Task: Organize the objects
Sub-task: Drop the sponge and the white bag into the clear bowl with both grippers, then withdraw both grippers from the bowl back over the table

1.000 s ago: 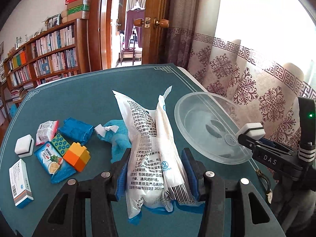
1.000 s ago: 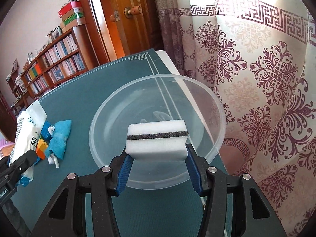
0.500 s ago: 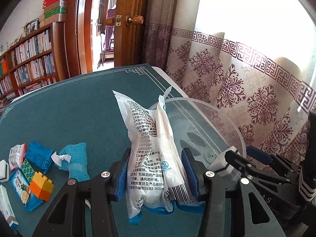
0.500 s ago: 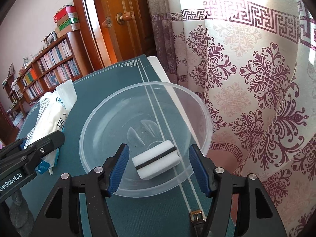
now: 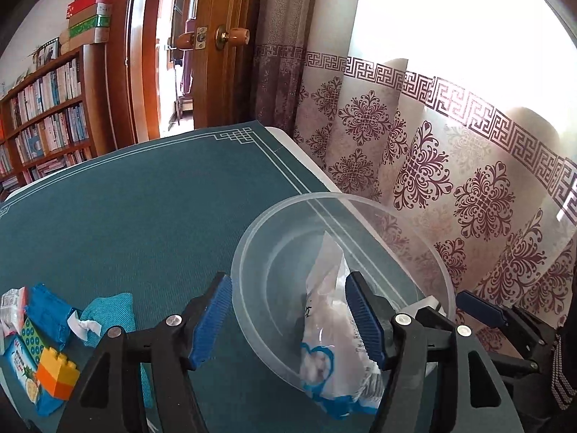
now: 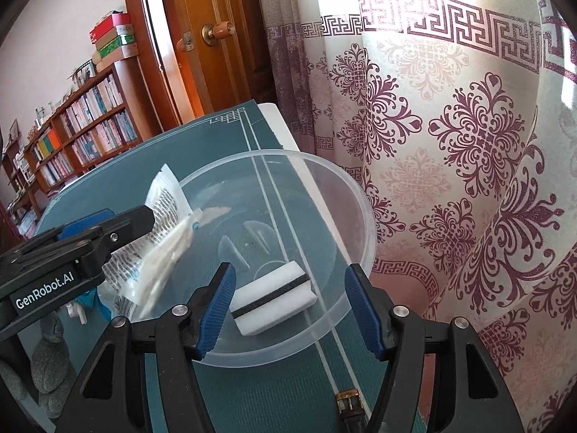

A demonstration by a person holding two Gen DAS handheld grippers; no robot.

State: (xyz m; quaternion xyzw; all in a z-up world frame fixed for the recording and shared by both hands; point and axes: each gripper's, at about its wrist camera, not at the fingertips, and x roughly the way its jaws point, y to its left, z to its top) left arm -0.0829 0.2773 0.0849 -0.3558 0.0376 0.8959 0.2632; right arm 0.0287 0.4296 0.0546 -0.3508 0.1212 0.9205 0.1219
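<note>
A clear plastic bowl stands on the teal mat near the table's right edge. My left gripper hangs over its near rim with its jaws opening. The white printed packet is blurred between them, close to the right finger and loose from the left pad, dropping into the bowl. In the right wrist view the packet tips over the bowl's left rim. My right gripper is open above the bowl. A white sponge with a black stripe lies on the bowl's floor, untouched.
Left of the bowl lie an orange-and-yellow block, a teal cloth pouch, a blue packet and snack sachets. A watch strap buckle lies on the mat. A patterned curtain hangs close behind the bowl.
My left gripper carried the packet rightward over the bowl, then its jaws spread and the packet slipped down. My right gripper let go of the sponge, which now lies in the bowl.
</note>
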